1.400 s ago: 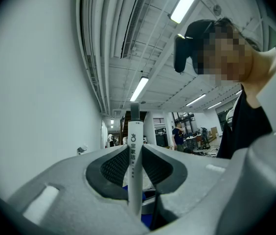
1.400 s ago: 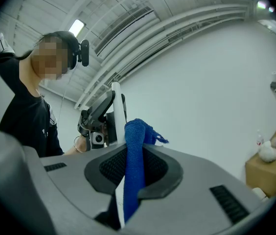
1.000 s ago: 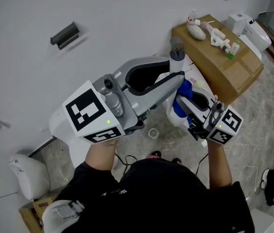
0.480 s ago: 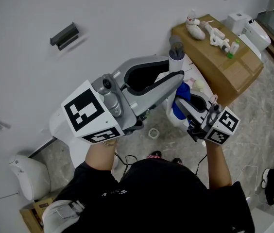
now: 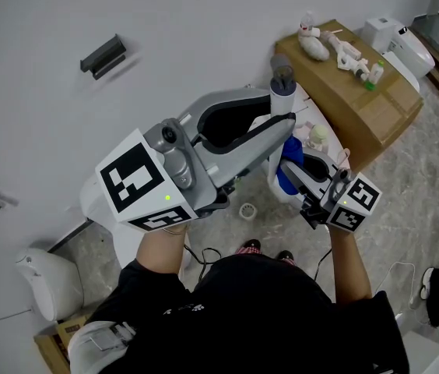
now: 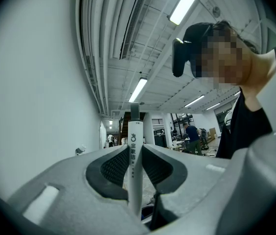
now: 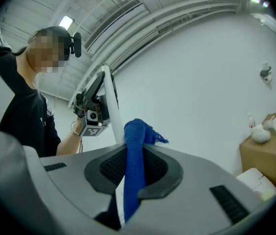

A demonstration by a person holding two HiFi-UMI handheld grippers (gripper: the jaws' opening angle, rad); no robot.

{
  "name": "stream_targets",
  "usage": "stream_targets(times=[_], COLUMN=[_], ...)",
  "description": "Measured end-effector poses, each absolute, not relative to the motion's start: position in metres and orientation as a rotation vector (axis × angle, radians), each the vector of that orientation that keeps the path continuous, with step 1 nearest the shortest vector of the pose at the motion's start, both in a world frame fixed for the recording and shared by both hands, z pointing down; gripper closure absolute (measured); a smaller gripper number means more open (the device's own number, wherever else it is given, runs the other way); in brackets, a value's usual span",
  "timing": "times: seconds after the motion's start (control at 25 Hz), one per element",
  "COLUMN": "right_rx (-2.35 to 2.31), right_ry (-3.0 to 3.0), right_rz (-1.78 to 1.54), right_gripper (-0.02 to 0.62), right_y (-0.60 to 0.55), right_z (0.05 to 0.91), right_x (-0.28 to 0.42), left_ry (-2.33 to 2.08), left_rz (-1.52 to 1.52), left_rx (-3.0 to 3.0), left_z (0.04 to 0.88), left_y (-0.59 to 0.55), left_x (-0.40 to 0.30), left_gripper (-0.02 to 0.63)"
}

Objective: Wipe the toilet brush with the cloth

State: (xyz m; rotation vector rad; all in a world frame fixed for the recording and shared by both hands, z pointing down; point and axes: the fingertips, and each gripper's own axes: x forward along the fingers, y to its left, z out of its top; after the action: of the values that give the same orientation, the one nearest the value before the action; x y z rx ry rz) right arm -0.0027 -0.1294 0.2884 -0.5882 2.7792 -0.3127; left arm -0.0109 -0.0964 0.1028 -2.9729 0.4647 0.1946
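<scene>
The toilet brush stands upright, its white handle with a grey top clamped between the jaws of my left gripper. In the left gripper view the handle runs straight up between the dark pads, and the left gripper is shut on it. My right gripper is shut on a blue cloth, which lies against the handle just below the left jaws. In the right gripper view the cloth sticks up from the right gripper, next to the white handle. The brush head is hidden.
A cardboard box with bottles and small items stands at the right by the wall, a white toilet beyond it. A grey holder is fixed to the wall. A floor drain lies below the grippers.
My right gripper with the blue cloth has sunk a little along the brush handle. The left gripper and the brush have stayed where they were.
</scene>
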Motion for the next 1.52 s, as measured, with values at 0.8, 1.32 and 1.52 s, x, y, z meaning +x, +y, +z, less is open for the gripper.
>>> stream_targets(times=[0.8, 1.32, 1.52], right_rx=[-0.654, -0.734, -0.823], right_ry=[2.786, 2.788, 2.721], right_rz=[-0.436, -0.462, -0.396], right_gripper=[0.531, 0.531, 0.531], right_y=[-0.136, -0.146, -0.152], right_z=[0.333, 0.352, 0.332], right_x=[0.000, 0.010, 0.030], left_ry=[0.469, 0.457, 0.479], left_rz=[0.214, 0.221, 0.220], left_rx=[-3.009, -2.999, -2.993], left_z=[0.112, 0.105, 0.104], left_y=[-0.105, -0.103, -0.102], left_x=[-0.010, -0.009, -0.011], left_gripper=[0.518, 0.518, 0.518])
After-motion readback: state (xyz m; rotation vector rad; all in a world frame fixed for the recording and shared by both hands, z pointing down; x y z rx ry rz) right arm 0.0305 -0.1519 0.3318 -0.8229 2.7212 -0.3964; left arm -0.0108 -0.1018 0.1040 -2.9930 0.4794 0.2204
